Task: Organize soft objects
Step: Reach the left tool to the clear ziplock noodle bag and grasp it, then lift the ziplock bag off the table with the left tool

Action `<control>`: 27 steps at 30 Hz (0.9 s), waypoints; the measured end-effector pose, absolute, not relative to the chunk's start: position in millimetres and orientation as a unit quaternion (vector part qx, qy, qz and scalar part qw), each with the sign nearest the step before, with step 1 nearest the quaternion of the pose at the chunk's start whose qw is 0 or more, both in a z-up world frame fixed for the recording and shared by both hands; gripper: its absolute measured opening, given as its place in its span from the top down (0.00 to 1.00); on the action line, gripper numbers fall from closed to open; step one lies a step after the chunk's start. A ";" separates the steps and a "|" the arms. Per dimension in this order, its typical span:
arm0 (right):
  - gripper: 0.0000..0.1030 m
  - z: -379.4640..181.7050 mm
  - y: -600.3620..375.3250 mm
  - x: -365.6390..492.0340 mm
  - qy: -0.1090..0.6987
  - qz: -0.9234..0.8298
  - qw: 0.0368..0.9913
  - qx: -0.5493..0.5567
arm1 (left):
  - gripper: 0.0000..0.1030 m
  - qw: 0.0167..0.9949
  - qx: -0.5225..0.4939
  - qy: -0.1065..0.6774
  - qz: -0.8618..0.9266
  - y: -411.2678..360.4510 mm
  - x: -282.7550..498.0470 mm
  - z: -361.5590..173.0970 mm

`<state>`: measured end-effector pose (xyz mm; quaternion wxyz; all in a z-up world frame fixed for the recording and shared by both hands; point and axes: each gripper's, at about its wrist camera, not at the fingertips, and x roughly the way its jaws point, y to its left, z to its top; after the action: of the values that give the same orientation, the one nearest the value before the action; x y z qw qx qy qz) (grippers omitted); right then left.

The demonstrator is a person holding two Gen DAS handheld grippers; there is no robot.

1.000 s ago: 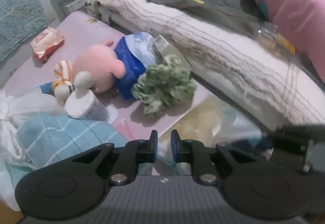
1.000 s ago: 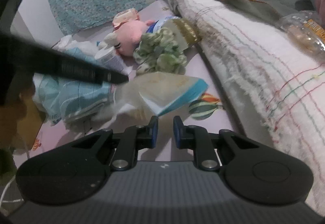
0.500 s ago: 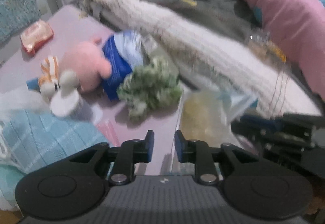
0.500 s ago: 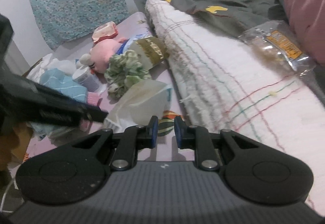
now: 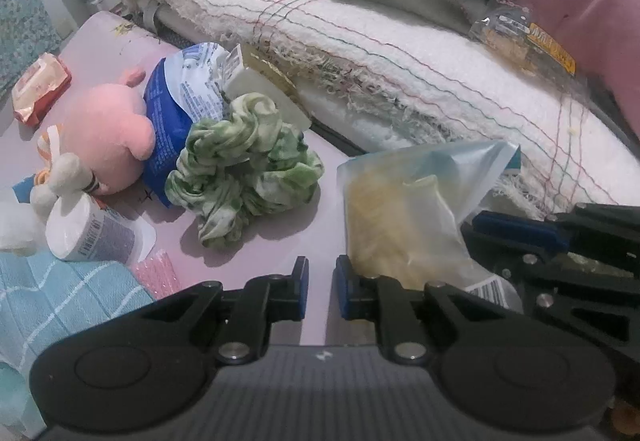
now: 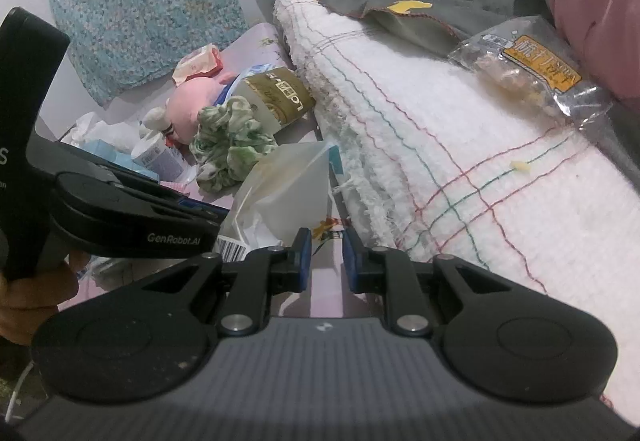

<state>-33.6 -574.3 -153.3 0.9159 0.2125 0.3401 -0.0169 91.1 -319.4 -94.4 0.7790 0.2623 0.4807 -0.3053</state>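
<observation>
Left wrist view: left gripper [image 5: 322,287] jaws narrow, nothing between them. Green scrunchie [image 5: 244,169] lies on the pink surface, touching the pink plush toy [image 5: 106,139] and its blue wrapper. Judged light, limp, compressible; best pinched at a raised outer ruffle. Mottled green-white gathered fabric. Clear zip bag [image 5: 416,213] lies right of the scrunchie.

Right wrist view: right gripper [image 6: 323,259] also narrow, empty, low beside the white blanket [image 6: 460,145]. Scrunchie [image 6: 232,141] sits beyond the zip bag [image 6: 280,193], well ahead.

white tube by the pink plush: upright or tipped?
Tipped. The white tube lies on its side on the mat, round end facing the left wrist camera, beside the pink plush.
</observation>
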 end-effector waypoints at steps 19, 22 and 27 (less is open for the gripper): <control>0.58 -134.3 -623.8 -80.3 0.272 -0.029 0.908 0.319 | 0.23 0.771 0.185 0.468 -0.390 -318.2 77.7 -62.8; 0.57 -132.4 -625.7 -87.8 0.265 -0.040 0.913 0.308 | 0.21 0.756 0.179 0.484 -0.403 -327.0 80.7 -69.5; 0.56 -131.9 -625.7 -90.0 0.263 -0.043 0.916 0.298 | 0.16 0.727 0.164 0.521 -0.416 -337.2 85.8 -84.0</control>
<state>-90.0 -625.7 -131.9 0.9165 0.2983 0.2630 -0.0434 85.8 -337.2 -84.0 0.7274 0.1640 0.5208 -0.4156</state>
